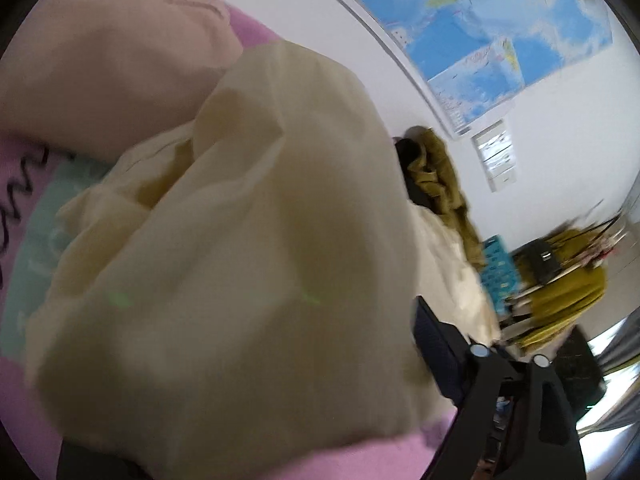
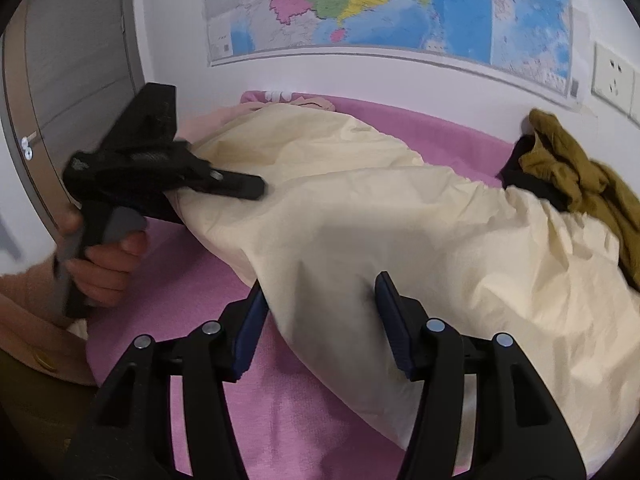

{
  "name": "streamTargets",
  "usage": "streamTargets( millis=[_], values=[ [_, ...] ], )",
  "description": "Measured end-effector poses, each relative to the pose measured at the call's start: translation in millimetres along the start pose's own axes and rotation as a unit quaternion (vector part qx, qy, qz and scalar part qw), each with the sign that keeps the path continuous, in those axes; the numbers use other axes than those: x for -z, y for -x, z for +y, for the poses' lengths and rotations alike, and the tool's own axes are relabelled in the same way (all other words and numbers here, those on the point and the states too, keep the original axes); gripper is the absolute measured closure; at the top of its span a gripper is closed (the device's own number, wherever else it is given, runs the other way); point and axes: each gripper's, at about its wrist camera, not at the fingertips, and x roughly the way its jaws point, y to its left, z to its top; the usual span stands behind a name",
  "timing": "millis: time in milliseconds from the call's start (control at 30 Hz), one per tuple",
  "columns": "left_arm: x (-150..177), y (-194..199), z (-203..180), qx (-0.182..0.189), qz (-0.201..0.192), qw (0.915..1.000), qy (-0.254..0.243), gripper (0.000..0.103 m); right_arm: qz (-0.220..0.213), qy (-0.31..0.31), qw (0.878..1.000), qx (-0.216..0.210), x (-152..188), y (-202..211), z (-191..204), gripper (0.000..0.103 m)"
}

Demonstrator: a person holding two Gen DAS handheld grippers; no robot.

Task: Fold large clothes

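Note:
A large cream garment lies across the pink bed cover. My left gripper is shut on a fold of the cream garment at its left end and holds it up. In the left wrist view the cream garment fills the frame and hides most of the left gripper; one dark finger shows at the right. My right gripper is open, its jaws straddling the garment's near edge.
An olive garment over something black lies at the far right by the wall. A peach garment lies at the bed's far left. A map hangs on the wall. A blue crate stands beyond the bed.

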Motion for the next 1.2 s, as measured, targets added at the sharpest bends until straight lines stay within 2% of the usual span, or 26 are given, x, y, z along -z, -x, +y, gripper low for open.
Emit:
streamTargets(
  millis=[67, 133, 200, 267, 400, 500, 567, 667, 833, 1000, 1067, 1200],
  values=[
    [-3.0, -6.7, -8.2, -0.029, 0.001, 0.9994, -0.021, 0.024, -0.006, -0.025, 1.0, -0.015, 2.7, 7.7, -5.8, 0.044],
    [-5.2, -11.1, -12.5, -0.052, 0.005, 0.9979, -0.039, 0.03, -0.026, -0.076, 0.996, -0.042, 10.2, 26.9, -19.8, 0.039],
    [-5.1, -12.6, -14.6, -0.065, 0.008, 0.9966, -0.051, 0.033, -0.048, -0.143, 0.986, -0.074, 25.5, 53.4, -43.9, 0.032],
    [-5.1, -13.3, -15.7, -0.073, 0.012, 0.9954, -0.061, 0.035, -0.06, -0.198, 0.975, -0.087, 43.5, 74.3, -65.5, 0.028],
    [-4.0, -13.5, -16.7, -0.081, 0.015, 0.9941, -0.071, 0.036, -0.065, -0.311, 0.946, -0.056, 92.8, 108.6, -106.5, 0.025],
    [-1.9, -12.1, -17.3, -0.091, 0.016, 0.9924, -0.081, 0.036, -0.065, -0.388, 0.918, -0.043, 125.9, 119.4, -128.7, 0.025],
    [0.1, -12.0, -17.9, -0.094, 0.017, 0.9916, -0.087, 0.036, -0.071, -0.424, 0.903, -0.024, 138.4, 120.7, -140.4, 0.025],
    [-1.5, -12.9, -18.2, -0.092, 0.02, 0.9919, -0.086, 0.035, -0.07, -0.451, 0.89, 0.01, 143.6, 112.7, -154.6, 0.026],
    [-1.3, -12.0, -17.1, -0.09, 0.021, 0.9918, -0.088, 0.034, -0.079, -0.449, 0.888, 0.064, 130.1, 94.9, -164.1, 0.026],
    [-1.5, -14.1, -19.3, -0.088, 0.024, 0.9914, -0.093, 0.029, -0.102, -0.444, 0.882, 0.116, 109.6, 76.6, -162.3, 0.019],
    [-1.2, -14.9, -20.6, -0.088, 0.024, 0.9909, -0.099, 0.028, -0.114, -0.444, 0.88, 0.123, 105.0, 71.9, -162.7, 0.019],
    [-2.1, -16.7, -22.6, -0.092, 0.025, 0.9895, -0.108, 0.025, -0.141, -0.448, 0.878, 0.092, 101.2, 67.0, -169.2, 0.021]
  ],
)
